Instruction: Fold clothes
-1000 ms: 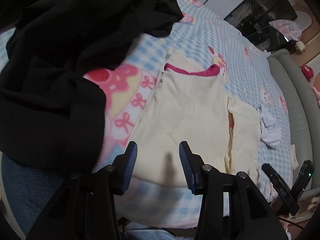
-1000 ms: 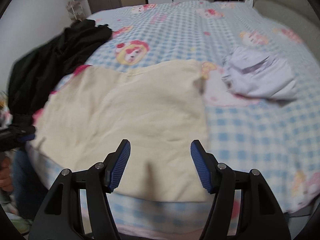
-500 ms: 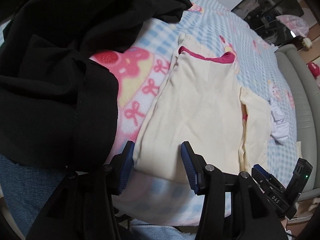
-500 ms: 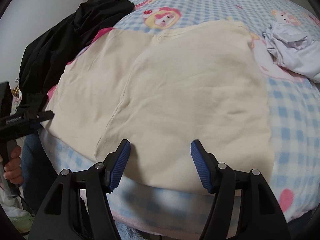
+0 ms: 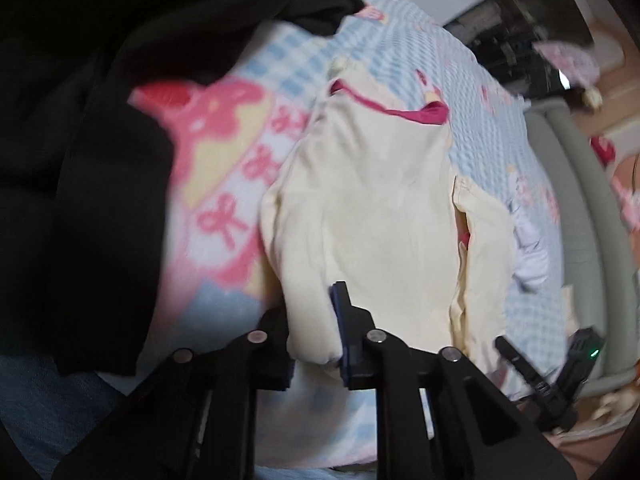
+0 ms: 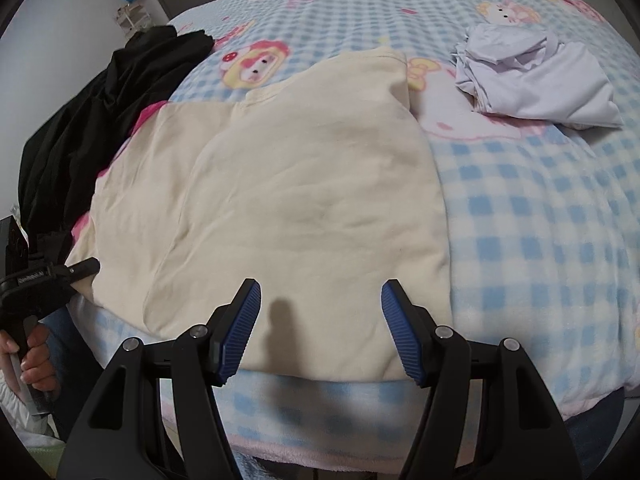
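cream cotton garment lies flat on the checked blanket, hem at the near bed edge. left gripper: fingers pinched on a bunched hem corner. right gripper: fingers apart, hovering over the opposite hem, gripping nothing. to fold cleanly, the right should bite the hem at matching depth, then both lift level and carry it toward the pink collar, clear of the black clothing and white garment.

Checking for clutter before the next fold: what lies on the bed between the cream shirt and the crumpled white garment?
Only bare blue-checked cartoon blanket lies between the cream shirt and the crumpled white garment, as the right wrist view shows.
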